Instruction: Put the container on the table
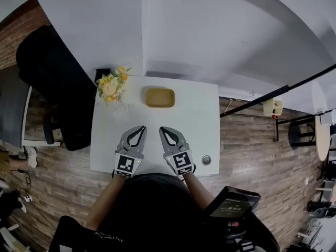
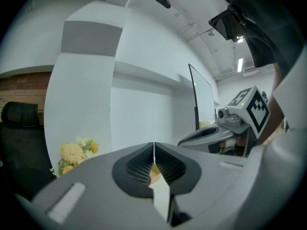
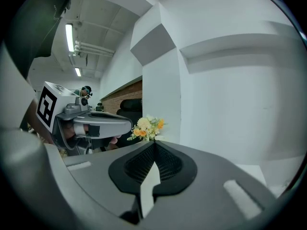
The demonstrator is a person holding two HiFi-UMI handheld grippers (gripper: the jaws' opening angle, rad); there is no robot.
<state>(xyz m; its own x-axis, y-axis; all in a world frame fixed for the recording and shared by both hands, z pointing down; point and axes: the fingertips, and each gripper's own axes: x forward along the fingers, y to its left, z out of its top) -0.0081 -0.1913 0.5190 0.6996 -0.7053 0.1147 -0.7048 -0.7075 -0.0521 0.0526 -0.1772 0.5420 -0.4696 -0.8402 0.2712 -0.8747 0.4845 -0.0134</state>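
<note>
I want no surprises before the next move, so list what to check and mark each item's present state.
1. Jaws of the left gripper together, nothing held: ok.
2. Jaws of the right gripper together, nothing held: ok.
3. The tan container sits flat on the white table, ahead of both grippers: ok.
4. Nothing stands between the grippers and the container: ok.
5. The flower bouquet stands left of the container, apart from it: ok.
6. A small round metal object lies near the table's right edge, beside the right gripper; what it is: cannot tell.
</note>
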